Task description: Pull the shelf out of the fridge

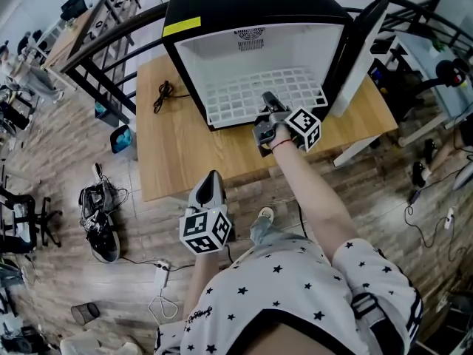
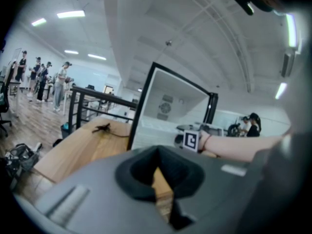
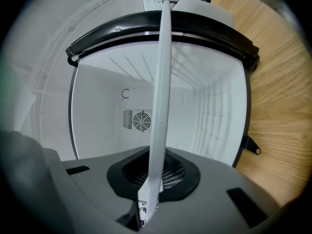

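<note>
Shelf [image 1: 259,93]: thin white grid, likely light and stiff. Right gripper [image 1: 268,105] fingers pinch its front edge; left gripper [image 1: 213,177] fingers pressed together, empty.

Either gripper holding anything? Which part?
The right gripper is shut on the shelf, at about the middle of its front edge. The left gripper holds nothing.

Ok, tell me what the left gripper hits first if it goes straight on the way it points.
The left gripper would probably meet the open front of the fridge, after passing over the wooden table; depth is unclear.
</note>
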`<action>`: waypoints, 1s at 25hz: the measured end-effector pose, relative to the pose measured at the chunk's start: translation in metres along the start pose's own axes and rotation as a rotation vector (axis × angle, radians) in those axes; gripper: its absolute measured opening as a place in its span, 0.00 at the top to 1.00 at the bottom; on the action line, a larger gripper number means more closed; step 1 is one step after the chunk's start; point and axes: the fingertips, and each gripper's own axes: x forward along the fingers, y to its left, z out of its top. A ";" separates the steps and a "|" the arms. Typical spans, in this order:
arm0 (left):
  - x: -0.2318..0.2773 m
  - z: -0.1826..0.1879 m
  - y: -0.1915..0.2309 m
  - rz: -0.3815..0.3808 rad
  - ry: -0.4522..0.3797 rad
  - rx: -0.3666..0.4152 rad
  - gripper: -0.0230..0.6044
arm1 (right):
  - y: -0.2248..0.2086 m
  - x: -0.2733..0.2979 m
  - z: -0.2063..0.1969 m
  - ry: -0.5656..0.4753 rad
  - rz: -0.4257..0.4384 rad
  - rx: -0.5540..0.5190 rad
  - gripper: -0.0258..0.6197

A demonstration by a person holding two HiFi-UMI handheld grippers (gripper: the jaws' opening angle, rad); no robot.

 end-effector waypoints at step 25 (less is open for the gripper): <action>-0.043 -0.018 -0.011 -0.002 -0.017 -0.014 0.95 | 0.002 -0.056 -0.011 0.007 0.007 0.035 0.90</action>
